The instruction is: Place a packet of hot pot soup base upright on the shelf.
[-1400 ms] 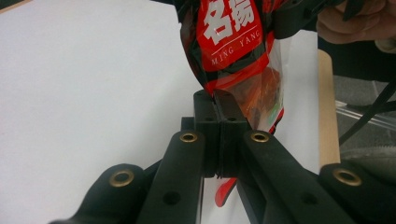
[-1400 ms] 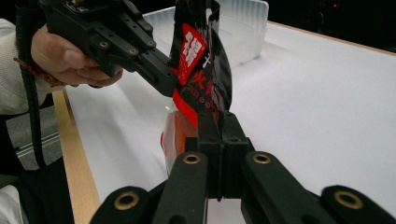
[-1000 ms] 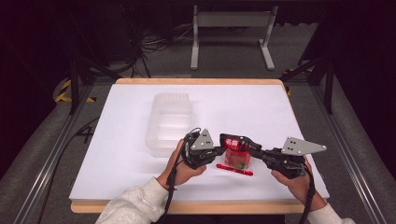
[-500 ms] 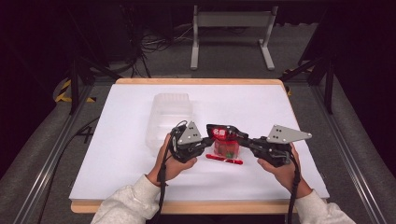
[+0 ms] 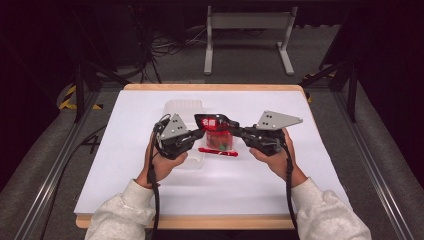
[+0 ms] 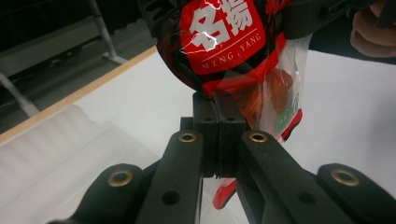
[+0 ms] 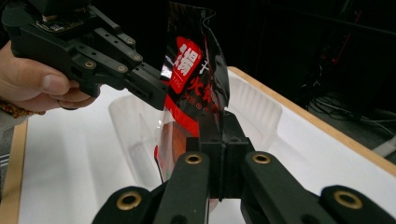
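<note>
Your left tool (image 5: 197,134) is clamped on the left edge of the red snack bag (image 5: 216,131), and your right tool (image 5: 239,133) is clamped on its right edge, so the bag hangs between the two, lifted off the white surface (image 5: 320,165). In the left gripper view the jaws are pressed together on the clear lower film of the bag, with the red label with white characters just above them. In the right gripper view the jaws pinch the bag's side seam, and the bag stands upright and edge-on in front of them, with your other tool gripping it from the left. The bag sits over the middle of the surface, just right of the clear plastic tray (image 5: 184,107), which lies on the surface at your left tool's far side. Its shadow and red bottom edge show on the surface below it.
</note>
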